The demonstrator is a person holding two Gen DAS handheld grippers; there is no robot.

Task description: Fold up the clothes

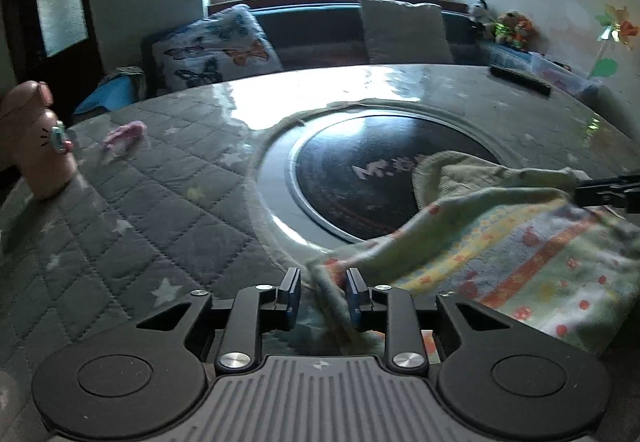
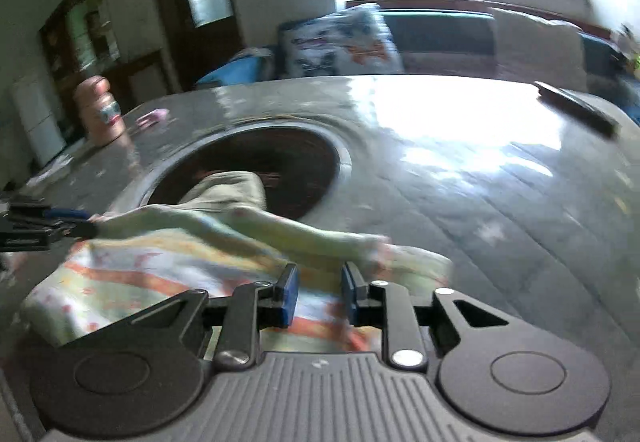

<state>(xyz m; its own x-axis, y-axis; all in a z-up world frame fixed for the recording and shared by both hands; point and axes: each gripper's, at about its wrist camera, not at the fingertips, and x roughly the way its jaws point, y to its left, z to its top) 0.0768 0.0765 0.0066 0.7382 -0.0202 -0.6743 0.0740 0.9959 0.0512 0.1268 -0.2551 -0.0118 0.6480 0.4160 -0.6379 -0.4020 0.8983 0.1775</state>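
Between the parted fingers of the left gripper [image 1: 322, 294] hangs a soft cloth [image 1: 532, 254] edge, touching one pad, not pinched. Ahead of the right gripper [image 2: 318, 292], jaws also apart, lies the same striped terry garment on the quilted bench [image 1: 132, 202]. Best smooth the fold flat before regripping a corner.

Black claw [image 1: 322, 292] — blue pads [image 1: 352, 298], silver screws, ribbed grey base.
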